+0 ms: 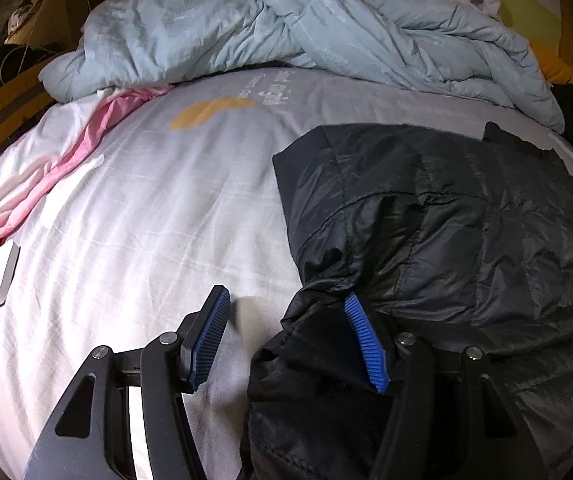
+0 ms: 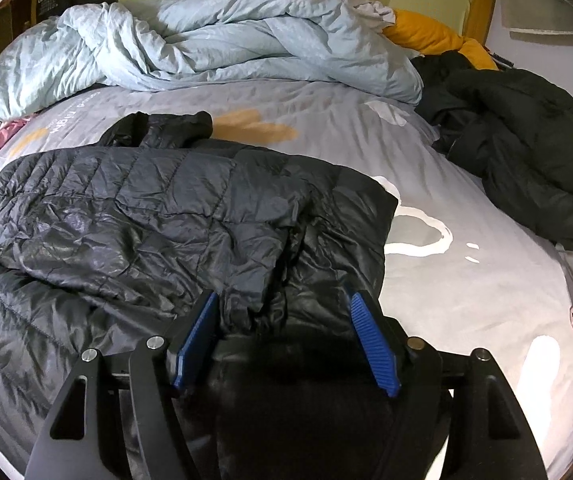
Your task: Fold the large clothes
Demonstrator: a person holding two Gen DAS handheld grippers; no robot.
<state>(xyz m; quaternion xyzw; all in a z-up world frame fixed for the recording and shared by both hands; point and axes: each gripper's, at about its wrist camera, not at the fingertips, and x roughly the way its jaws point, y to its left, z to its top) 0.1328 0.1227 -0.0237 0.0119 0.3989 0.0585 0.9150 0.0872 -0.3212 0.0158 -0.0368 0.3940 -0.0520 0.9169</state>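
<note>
1. While I watch both wrist cams, the black puffer jacket (image 2: pixel 146 216) lies spread on the bed (image 1: pixel 158 208), in front of the bunched pale blue duvet (image 1: pixel 246 28).
2. L claw (image 1: pixel 290 336) stands parted at the jacket's edge: one pad on bare sheet, other against fabric, no pinch.
3. R claw (image 2: pixel 286 332) gapes too, jacket fabric bunched btwn pads, not clamped.
4. Another dark coat (image 2: pixel 526 152) sits apart on the right; pink garment (image 1: pixel 66 168) lies far left.
</note>
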